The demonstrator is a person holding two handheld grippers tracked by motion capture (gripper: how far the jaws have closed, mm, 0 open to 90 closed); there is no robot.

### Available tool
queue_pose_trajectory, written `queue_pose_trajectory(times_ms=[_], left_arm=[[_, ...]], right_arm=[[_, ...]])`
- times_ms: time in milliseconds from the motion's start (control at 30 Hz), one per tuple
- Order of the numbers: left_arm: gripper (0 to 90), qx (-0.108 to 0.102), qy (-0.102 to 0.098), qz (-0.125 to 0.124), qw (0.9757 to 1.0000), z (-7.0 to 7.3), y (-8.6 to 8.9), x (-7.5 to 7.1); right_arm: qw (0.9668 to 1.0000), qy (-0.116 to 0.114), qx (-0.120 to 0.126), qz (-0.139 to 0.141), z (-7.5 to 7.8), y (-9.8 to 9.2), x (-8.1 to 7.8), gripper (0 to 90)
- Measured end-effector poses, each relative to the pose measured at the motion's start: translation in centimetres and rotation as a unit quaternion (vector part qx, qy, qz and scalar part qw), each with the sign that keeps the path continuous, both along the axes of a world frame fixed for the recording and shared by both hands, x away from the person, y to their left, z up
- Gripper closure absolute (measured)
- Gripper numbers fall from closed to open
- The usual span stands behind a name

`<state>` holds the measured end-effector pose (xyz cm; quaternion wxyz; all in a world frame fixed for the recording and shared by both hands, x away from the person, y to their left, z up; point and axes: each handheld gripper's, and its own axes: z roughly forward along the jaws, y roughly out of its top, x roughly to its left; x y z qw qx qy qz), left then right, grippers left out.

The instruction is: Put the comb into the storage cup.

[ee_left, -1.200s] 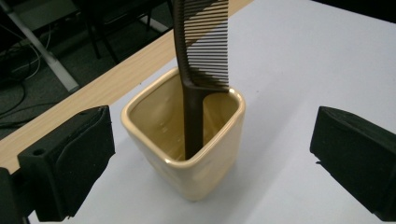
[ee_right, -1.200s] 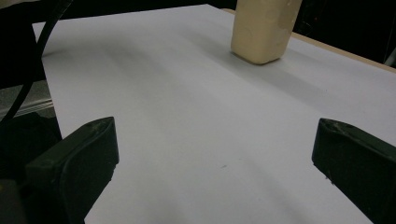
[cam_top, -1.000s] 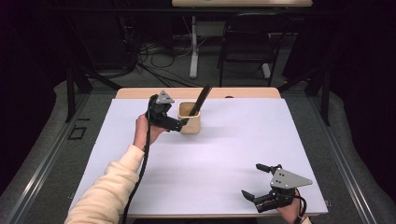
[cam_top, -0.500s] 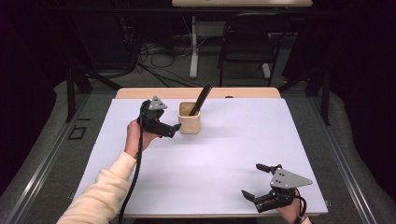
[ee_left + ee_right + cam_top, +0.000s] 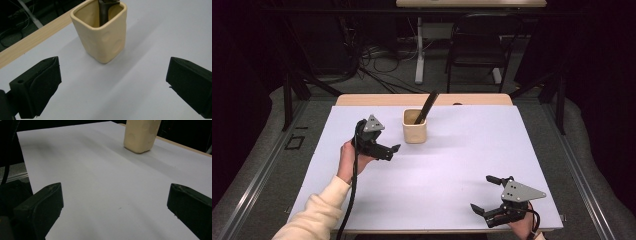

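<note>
The cream cup (image 5: 415, 131) stands near the far edge of the white table (image 5: 452, 170), a dark tool (image 5: 427, 106) leaning inside it. The left gripper (image 5: 393, 150) hangs just left of the cup, jaws wide apart and empty, the cup ahead between them. The right gripper (image 5: 484, 195) rests at the near right corner, well apart, jaws spread.

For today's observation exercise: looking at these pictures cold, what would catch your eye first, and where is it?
The cream square cup stands alone near the far edge of the white table cover, with a dark utensil handle leaning out of it. To its left the left gripper is held off the cover, jaws wide open and pointed at the cup. The right gripper sits at the near right corner, jaws open too.
</note>
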<state>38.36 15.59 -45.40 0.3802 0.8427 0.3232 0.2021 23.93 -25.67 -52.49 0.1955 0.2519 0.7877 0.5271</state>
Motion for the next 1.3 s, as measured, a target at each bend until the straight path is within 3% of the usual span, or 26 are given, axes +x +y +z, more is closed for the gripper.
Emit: queue_pose_trajectory(times_ms=[300, 833, 1300], left_arm=[[0.0, -0.003, 0.007, 0.010, 0.9999, -1.8, 1.5, -2.3], [0.0, -0.007, 0.007, 0.034, 0.9994, -2.9, 4.7, -5.3], [0.0, -0.005, 0.012, 0.039, 0.9992, -4.2, 5.8, -8.3]], right_arm=[[1.0000, 0.002, -0.001, 0.000, 0.0, 0.0, 0.0, 0.0], [1.0000, 0.000, 0.001, -0.002, 0.0, -0.1, -0.1, 0.0], [1.0000, 0.002, -0.002, -0.003, 0.0, 0.0, -0.1, 0.0]])
